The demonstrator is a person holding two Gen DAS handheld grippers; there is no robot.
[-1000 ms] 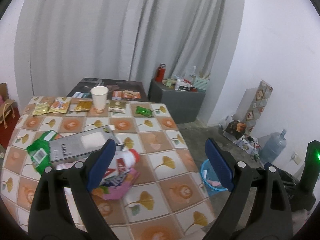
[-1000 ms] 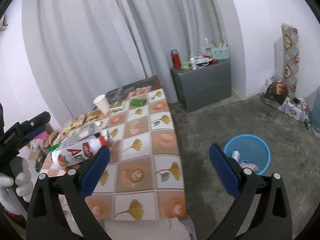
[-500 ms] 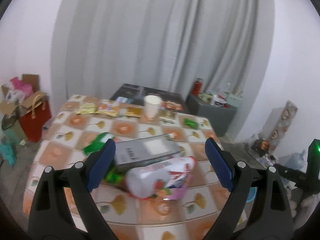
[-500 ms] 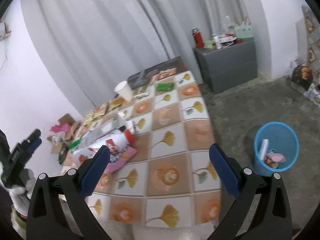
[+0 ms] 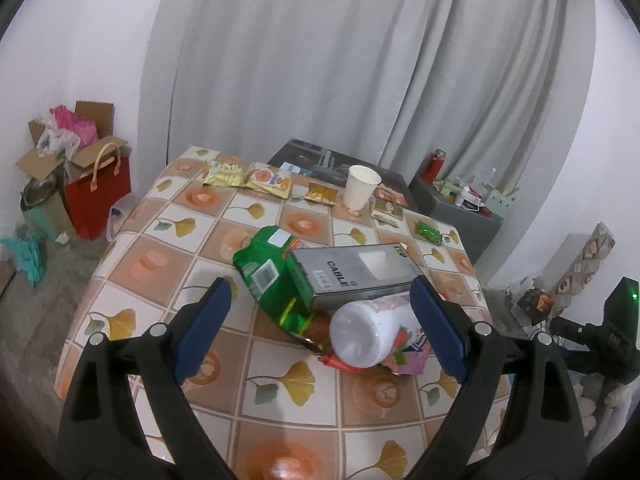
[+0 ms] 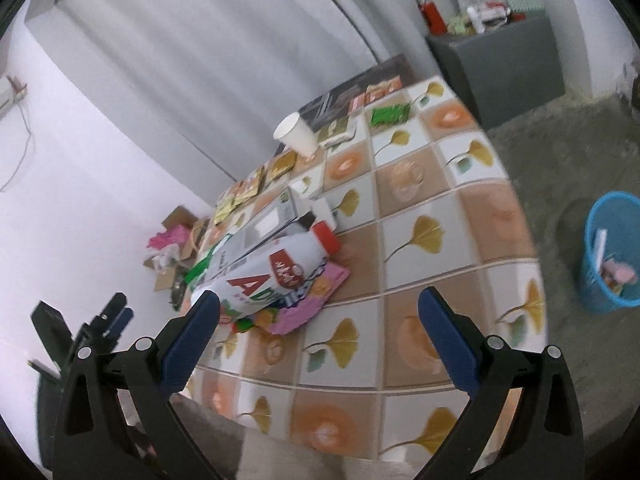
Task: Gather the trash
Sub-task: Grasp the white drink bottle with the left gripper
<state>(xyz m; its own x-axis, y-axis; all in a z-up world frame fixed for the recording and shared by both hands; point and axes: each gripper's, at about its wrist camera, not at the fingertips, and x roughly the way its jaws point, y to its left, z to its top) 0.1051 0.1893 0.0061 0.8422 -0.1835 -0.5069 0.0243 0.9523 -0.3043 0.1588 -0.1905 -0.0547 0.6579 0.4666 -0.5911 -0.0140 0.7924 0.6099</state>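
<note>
The tiled ginkgo-pattern tabletop spreads ahead of both hand-held grippers, which are spread wide and empty: left hand-held gripper, right hand-held gripper. The grey cardboard box, light and stiff, lies just beyond the left one. The white plastic bottle with red cap lies between its fingers, probably smooth and apt to roll; take it across the body.

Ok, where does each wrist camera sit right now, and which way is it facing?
Left wrist: behind the open left gripper, over the table's near edge, facing the white bottle, grey box and curtain.
Right wrist: behind the open right gripper, off the table's corner, facing along it; blue bin at right.
Shared: bottle, box, paper cup.
</note>
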